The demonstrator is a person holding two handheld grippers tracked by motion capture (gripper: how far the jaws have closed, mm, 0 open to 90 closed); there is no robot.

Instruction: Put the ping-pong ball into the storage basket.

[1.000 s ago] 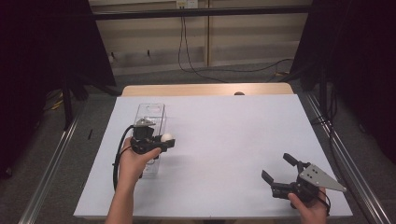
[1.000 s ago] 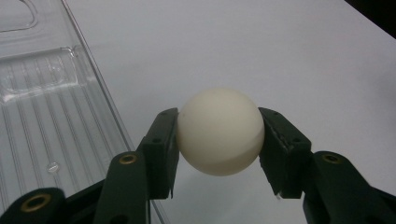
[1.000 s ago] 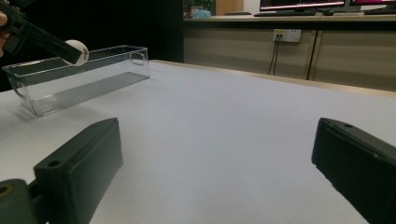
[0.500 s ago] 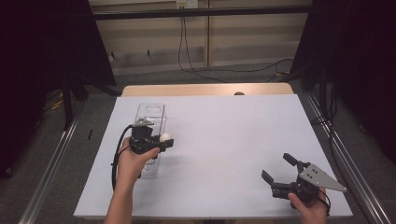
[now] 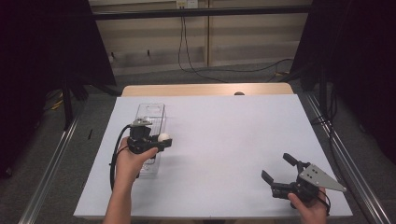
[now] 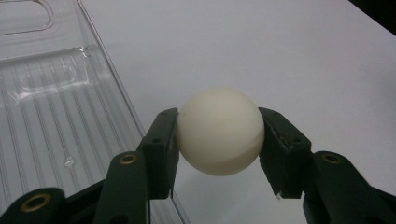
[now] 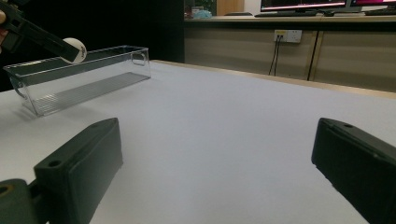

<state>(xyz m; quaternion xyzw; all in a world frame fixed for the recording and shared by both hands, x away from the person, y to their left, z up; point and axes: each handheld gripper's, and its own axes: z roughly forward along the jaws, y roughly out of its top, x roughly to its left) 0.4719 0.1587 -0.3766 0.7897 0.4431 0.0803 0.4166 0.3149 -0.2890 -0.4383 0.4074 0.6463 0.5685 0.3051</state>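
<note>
Clear tray [image 5: 150, 111] beside ball [image 5: 163, 137]; white table [image 5: 243, 140] around.

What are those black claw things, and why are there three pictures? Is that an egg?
Those claws are grippers, tools a person holds, one in each hand, and squeezes to pinch things. One picture comes from a camera up high, looking down on the white table. The other two come from small cameras riding on the grippers, so you look along their black jaws.

The left gripper is pinching a round, cream-white ball, not an egg, and holds it right beside the long side of a clear plastic tray, which looks empty. The right gripper rests near the table's front corner with its jaws wide apart, holding nothing.
</note>
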